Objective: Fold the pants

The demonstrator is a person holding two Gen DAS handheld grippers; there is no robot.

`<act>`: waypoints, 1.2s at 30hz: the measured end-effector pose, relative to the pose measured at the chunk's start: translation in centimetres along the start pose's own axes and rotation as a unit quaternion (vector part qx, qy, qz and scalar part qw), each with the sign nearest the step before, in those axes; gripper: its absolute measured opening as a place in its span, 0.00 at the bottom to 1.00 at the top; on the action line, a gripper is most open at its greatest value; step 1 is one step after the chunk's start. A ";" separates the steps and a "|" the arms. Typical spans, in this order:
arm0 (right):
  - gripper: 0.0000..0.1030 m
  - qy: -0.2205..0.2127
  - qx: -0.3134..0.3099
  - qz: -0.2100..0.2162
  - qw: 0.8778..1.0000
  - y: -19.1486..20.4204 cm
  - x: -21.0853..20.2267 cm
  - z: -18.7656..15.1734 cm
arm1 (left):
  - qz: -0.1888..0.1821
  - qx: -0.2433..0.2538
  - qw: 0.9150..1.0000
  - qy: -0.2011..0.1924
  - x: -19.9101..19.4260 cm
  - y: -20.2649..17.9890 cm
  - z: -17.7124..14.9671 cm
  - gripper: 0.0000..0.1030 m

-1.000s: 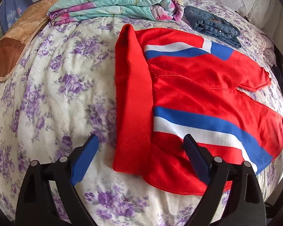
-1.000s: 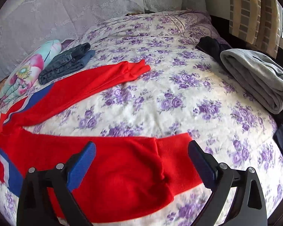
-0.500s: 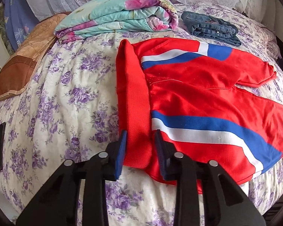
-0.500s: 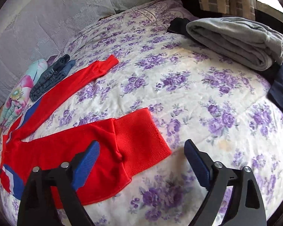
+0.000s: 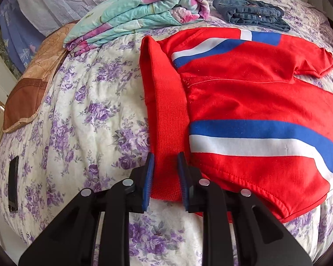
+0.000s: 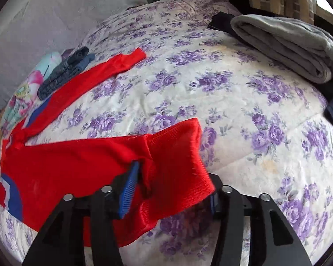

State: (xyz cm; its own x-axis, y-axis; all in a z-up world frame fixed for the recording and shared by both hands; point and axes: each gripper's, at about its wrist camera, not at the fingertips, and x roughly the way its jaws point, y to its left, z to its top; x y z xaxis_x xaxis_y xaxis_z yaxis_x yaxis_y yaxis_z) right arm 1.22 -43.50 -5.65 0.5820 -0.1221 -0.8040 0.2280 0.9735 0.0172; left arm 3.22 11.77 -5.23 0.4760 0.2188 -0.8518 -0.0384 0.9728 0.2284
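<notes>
1. Through the left wrist camera we see the red pants (image 5: pixel 244 102) lying flat on the floral bed cover (image 5: pixel 82 119). Our left gripper (image 5: pixel 165 177) is narrow and pinches the ribbed waistband (image 5: pixel 166 110) at its near end.
2. Through the right wrist camera our right gripper (image 6: pixel 171 190) has its jaws opening, and the ribbed leg cuff (image 6: pixel 177 155) lies between them. A folded grey garment (image 6: pixel 284 44) rests well apart.
</notes>
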 end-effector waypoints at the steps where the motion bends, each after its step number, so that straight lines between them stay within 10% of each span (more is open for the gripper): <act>1: 0.72 -0.022 -0.016 -0.043 0.999 0.4 -1.3 0.4 | -0.004 0.005 1.000 0.001 -0.4 0.2 0.1 0.20; 4: 0.84 -0.108 -0.032 -0.098 0.989 1.2 -5.5 1.7 | -0.024 -0.010 0.999 -0.023 -2.4 2.0 0.4 0.30; 6: 0.87 -0.131 -0.024 -0.044 0.990 2.1 -6.4 3.0 | -0.036 -0.023 0.998 -0.048 -3.8 2.7 1.0 0.51; 13: 0.74 -0.083 -0.088 0.144 0.982 13.3 -0.6 9.7 | -0.166 -0.042 0.983 -0.061 -3.5 -0.1 4.9 0.55; 19: 0.73 -0.004 -0.126 0.160 0.979 20.5 8.5 14.9 | -0.161 -0.014 0.987 0.019 1.9 -3.6 5.3 0.55; 23: 0.67 0.040 -0.131 0.081 0.987 19.5 14.0 15.3 | -0.167 -0.008 0.986 0.013 2.7 -3.2 4.4 0.58; 27: 0.70 0.051 -0.105 0.101 0.988 17.9 13.1 16.4 | -0.180 0.004 0.983 0.029 1.3 -2.1 5.0 0.59; 31: 0.89 -0.017 -0.160 0.148 0.976 21.0 8.7 17.8 | -0.158 0.008 0.985 -0.070 -2.7 0.2 8.5 0.96; 36: 0.97 -0.068 -0.253 0.124 0.957 26.4 8.1 18.8 | -0.098 0.041 0.991 -0.079 -0.1 2.4 13.7 0.96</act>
State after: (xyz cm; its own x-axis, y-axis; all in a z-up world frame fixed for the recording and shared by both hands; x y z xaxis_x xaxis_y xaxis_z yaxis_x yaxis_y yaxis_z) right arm 26.66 -22.40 -0.51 0.6739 0.1345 -0.7265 -0.3171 0.9408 -0.1200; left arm 15.14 13.00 1.90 0.5992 0.0047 -0.8006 0.1364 0.9848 0.1078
